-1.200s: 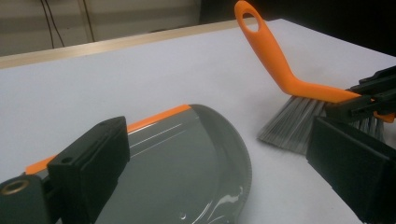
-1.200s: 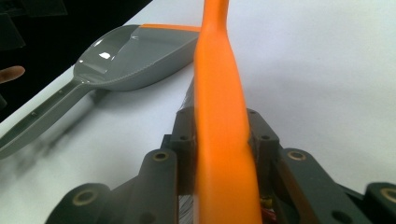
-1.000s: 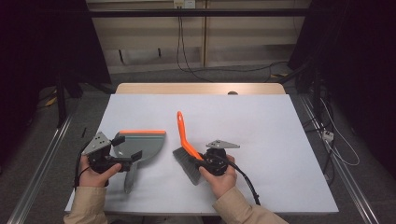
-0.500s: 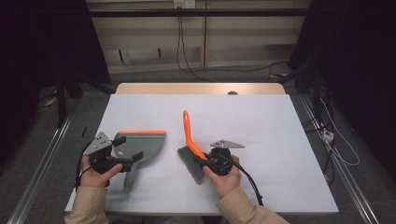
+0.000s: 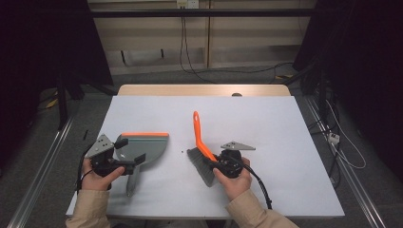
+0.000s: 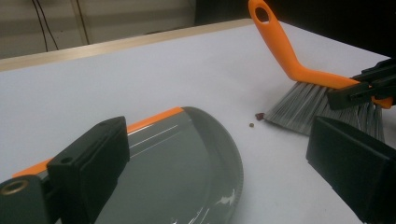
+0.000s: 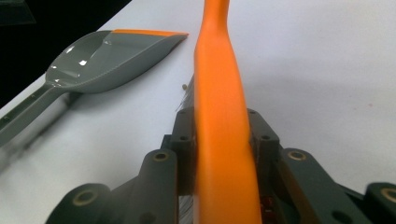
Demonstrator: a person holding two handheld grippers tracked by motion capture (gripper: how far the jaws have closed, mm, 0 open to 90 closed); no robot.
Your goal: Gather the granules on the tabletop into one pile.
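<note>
Two crumbs (image 6: 255,120) left: we've got the right gripper (image 5: 215,164) clamped on the brush (image 5: 200,142), next sweeping them left into the dustpan (image 5: 142,147).

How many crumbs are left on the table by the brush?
2: a dark red crumb touching the brush bristle tips, a small brown crumb just beyond it toward the dustpan. Bristles may hide more.

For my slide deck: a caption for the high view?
Right gripper clamps orange brush; left gripper at grey dustpan.

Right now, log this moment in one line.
right hand-held gripper: shut on brush | dustpan: on table | crumbs: before bristles
</note>
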